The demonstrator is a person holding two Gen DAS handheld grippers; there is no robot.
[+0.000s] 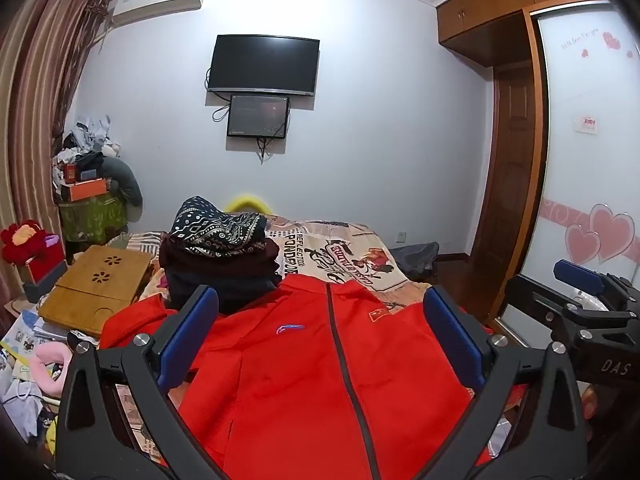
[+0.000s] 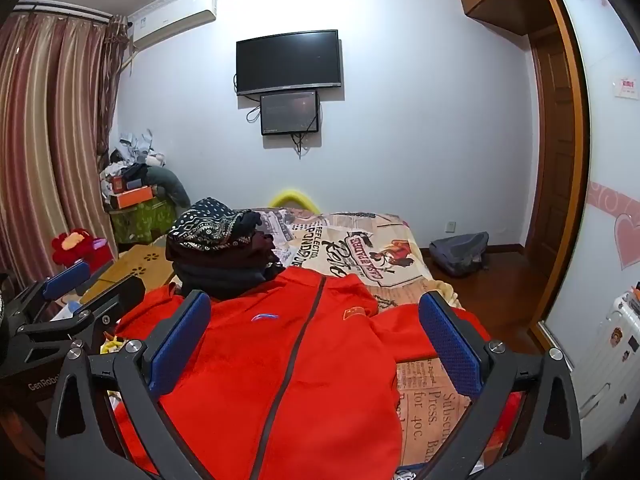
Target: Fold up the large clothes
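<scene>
A red zip-up jacket [image 1: 296, 364] lies spread front-up on the bed, collar toward the far wall, its grey zipper running down the middle. The same red jacket [image 2: 280, 368] fills the right wrist view, one sleeve stretched out to the right. My left gripper [image 1: 320, 328] hovers above its chest, jaws wide open, nothing between the blue pads. My right gripper [image 2: 316, 332] hangs likewise open and empty over the jacket. Each gripper shows at the edge of the other's view: the right gripper [image 1: 580, 300], the left gripper [image 2: 76, 288].
A stack of folded dark clothes [image 1: 220, 256] topped by a patterned garment sits just beyond the collar. The printed bedsheet [image 2: 380, 252] covers the bed. A wooden lap tray [image 1: 96, 288] and clutter lie left; a grey bag [image 2: 460, 252] on the floor and a wardrobe [image 1: 580, 160] are right.
</scene>
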